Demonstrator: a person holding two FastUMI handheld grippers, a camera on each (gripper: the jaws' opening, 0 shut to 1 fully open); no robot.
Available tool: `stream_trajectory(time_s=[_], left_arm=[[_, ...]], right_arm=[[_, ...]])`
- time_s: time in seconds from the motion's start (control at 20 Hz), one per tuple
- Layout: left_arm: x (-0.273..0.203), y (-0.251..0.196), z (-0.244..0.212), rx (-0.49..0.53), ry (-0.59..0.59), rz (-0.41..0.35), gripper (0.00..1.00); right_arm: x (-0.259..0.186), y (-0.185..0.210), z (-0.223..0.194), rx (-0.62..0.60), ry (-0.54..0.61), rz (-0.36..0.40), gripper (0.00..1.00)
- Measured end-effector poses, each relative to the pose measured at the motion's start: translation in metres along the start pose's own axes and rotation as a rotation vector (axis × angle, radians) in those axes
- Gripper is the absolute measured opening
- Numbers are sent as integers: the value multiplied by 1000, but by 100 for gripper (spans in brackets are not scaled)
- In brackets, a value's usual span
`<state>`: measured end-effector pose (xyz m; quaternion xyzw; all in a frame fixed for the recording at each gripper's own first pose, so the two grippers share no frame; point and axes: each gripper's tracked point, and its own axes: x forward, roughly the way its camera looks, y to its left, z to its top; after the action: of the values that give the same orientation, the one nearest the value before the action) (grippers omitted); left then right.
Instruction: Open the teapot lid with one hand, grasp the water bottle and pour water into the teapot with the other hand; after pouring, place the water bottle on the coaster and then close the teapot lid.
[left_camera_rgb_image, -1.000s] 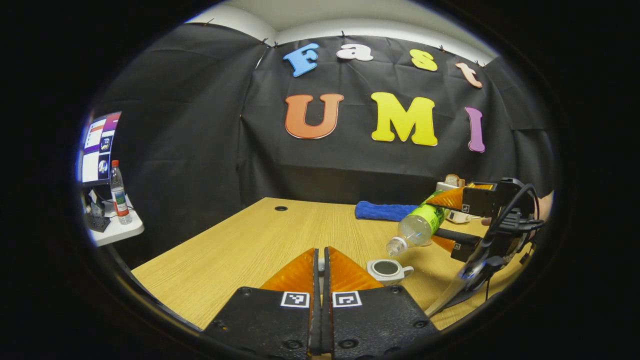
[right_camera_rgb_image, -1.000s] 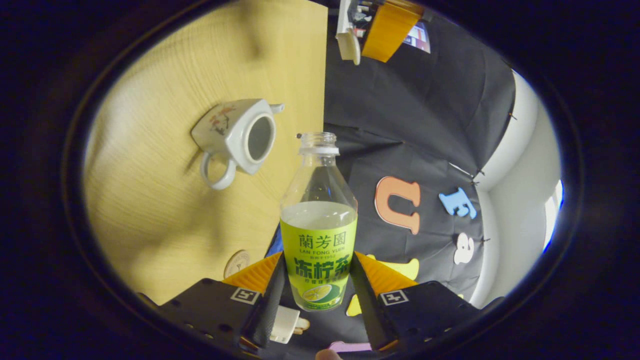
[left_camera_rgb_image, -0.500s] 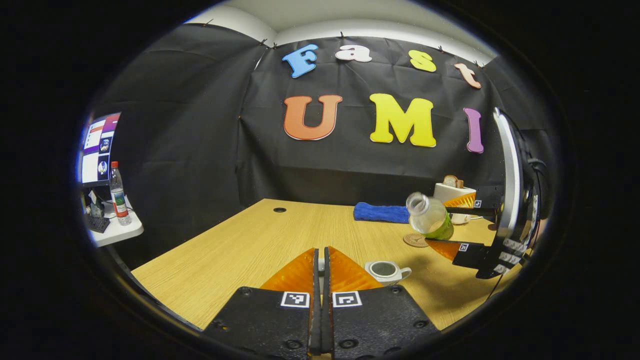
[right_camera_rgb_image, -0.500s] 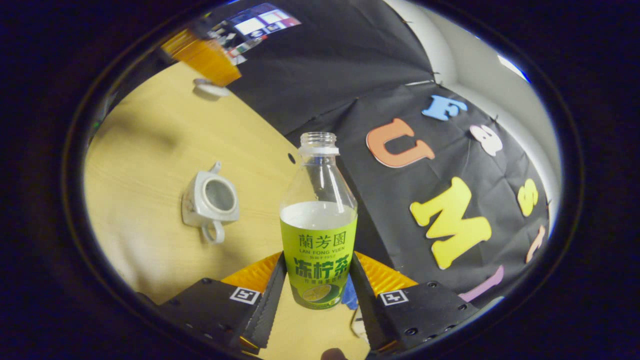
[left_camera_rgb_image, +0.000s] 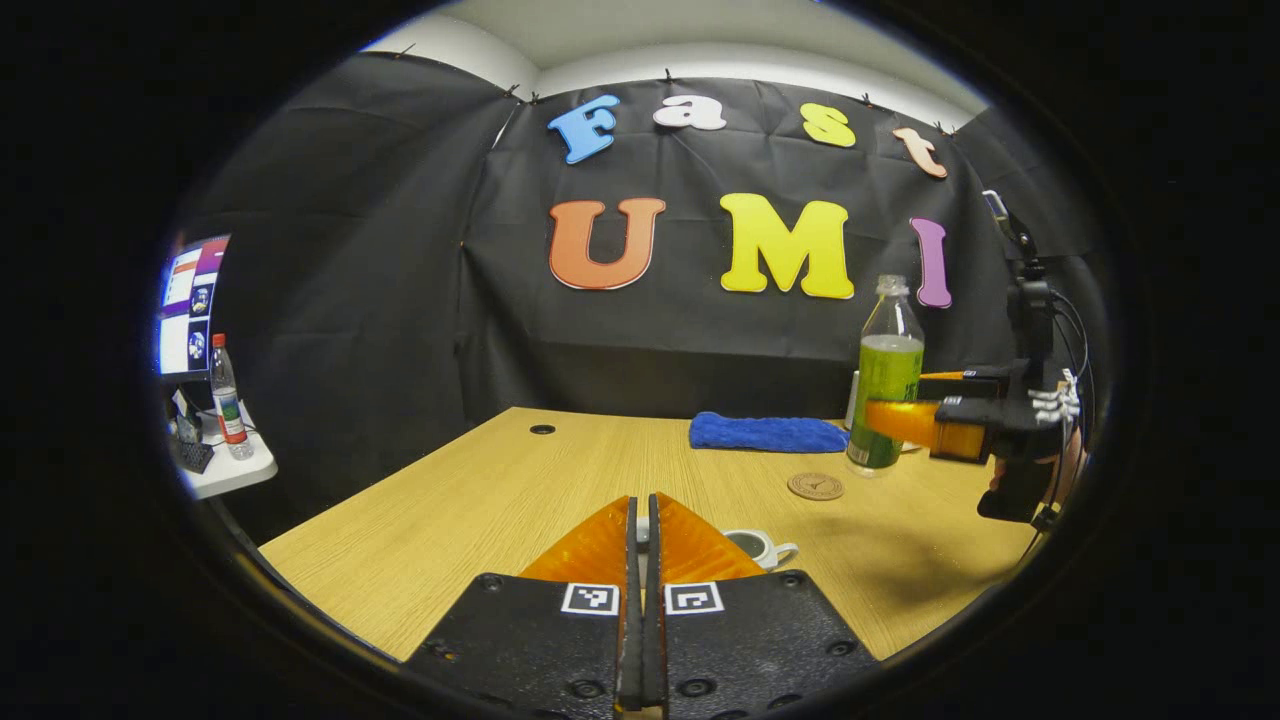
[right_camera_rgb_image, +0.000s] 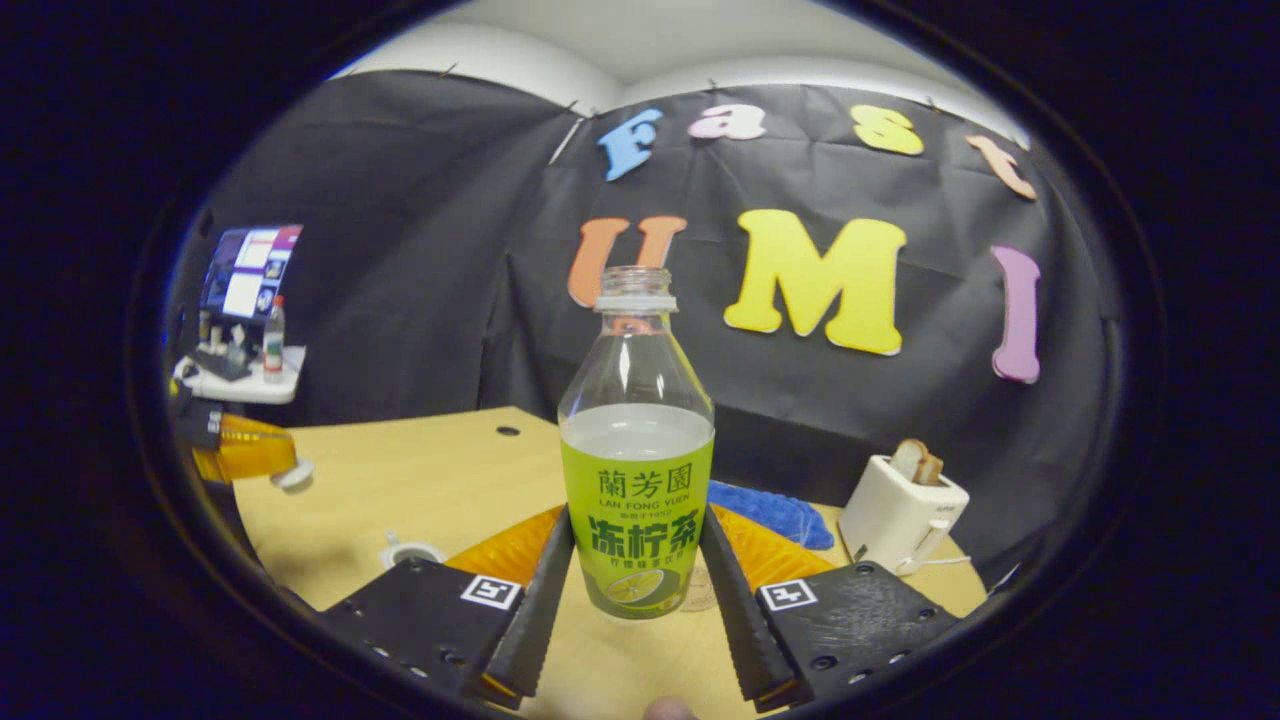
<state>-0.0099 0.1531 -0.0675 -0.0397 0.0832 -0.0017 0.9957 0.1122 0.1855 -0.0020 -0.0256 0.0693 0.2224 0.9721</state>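
Wooden surface (left_camera_rgb_image: 500, 490) carries an open teapot (left_camera_rgb_image: 757, 546); the right hand-held gripper (right_camera_rgb_image: 636, 580) clamps an upright, half-full water bottle (right_camera_rgb_image: 637, 470); the left hand-held gripper (left_camera_rgb_image: 641, 525) pinches its lid (right_camera_rgb_image: 294, 476).

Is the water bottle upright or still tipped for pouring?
Upright. The water bottle stands vertical between the right gripper fingers, neck up, its water line level; it is near the coaster.
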Motion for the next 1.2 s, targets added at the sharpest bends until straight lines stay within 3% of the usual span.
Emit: stream_trajectory(time_s=[0.15, 0.55, 1.2], left_arm=[[2, -3, -1, -4, 2, -9, 3], [-1, -7, 3, 10, -6, -16, 3], [0, -1, -2, 1, 7, -6, 2]], right_arm=[[8, -25, 4, 76, -17, -43, 72], [67, -53, -40, 148, 61, -96, 72], [122, -59, -98, 139, 146, -139, 72]])
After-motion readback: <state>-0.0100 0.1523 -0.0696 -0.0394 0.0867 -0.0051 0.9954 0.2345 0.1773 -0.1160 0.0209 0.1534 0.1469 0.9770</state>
